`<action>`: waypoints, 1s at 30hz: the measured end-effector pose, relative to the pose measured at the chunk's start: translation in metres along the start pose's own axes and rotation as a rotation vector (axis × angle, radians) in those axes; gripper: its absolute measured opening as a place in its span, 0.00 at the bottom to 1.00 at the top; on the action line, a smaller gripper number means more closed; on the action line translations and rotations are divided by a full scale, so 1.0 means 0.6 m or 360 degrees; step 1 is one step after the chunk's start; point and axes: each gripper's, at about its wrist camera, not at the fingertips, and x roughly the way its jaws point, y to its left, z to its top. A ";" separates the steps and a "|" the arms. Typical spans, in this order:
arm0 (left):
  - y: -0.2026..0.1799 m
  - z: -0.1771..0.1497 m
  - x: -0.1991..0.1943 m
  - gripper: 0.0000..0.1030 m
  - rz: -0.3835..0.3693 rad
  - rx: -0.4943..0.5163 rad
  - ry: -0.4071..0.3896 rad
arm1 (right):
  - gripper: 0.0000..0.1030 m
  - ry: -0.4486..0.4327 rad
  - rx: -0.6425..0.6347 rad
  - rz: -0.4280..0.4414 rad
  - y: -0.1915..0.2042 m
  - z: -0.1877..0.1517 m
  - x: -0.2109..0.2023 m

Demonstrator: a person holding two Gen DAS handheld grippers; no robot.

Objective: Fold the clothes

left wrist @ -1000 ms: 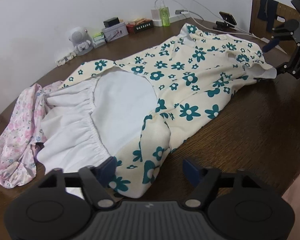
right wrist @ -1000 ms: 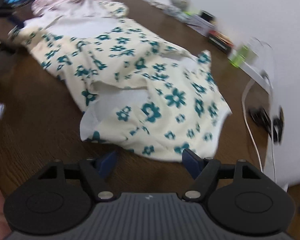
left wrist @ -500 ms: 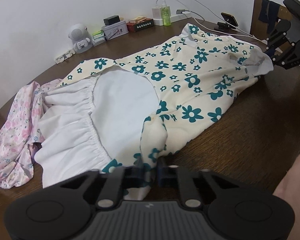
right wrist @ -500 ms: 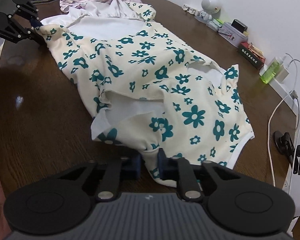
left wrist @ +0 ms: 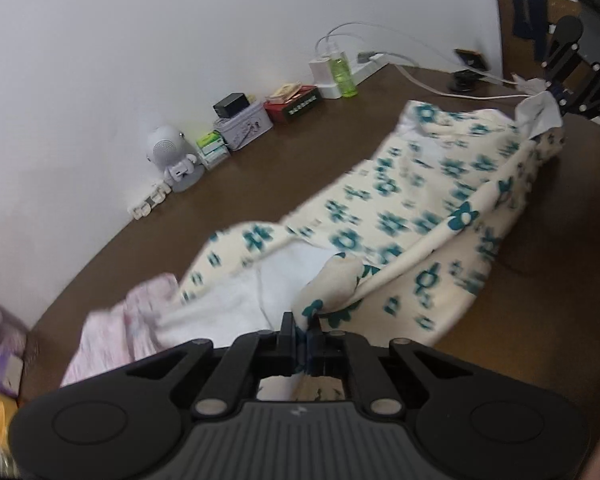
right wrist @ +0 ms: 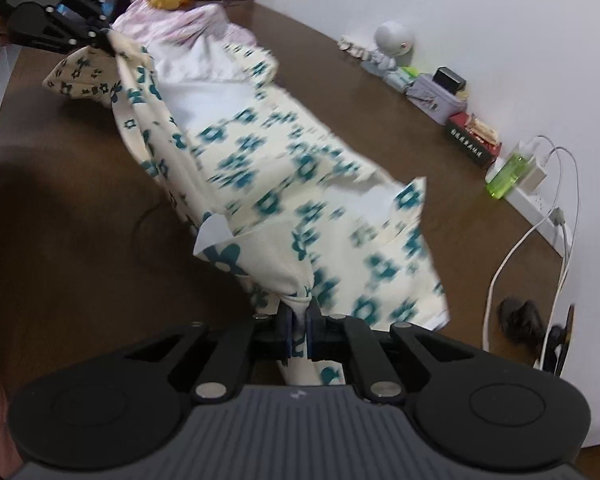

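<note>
A cream dress with teal flowers and white lining lies stretched along the brown table. My left gripper is shut on its near hem edge and holds it lifted. My right gripper is shut on the opposite end of the dress, also lifted. In the left wrist view the right gripper shows at the far right, pinching the white-lined corner. In the right wrist view the left gripper shows at the top left. The near edge of the dress hangs raised between them.
A pink floral garment lies at the left end of the table. Along the wall stand a white robot figure, a tin box, a red box, a green bottle, a power strip with cables and a phone clip.
Both grippers, open a second ago, closed on the dress ends and have lifted the near edge off the table, pulling it up and toward the wall side.
</note>
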 end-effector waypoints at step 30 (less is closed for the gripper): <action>0.055 -0.021 0.115 0.54 -0.0193 -0.0293 0.0103 | 0.42 0.0017 0.0409 0.0000 -0.119 0.032 0.124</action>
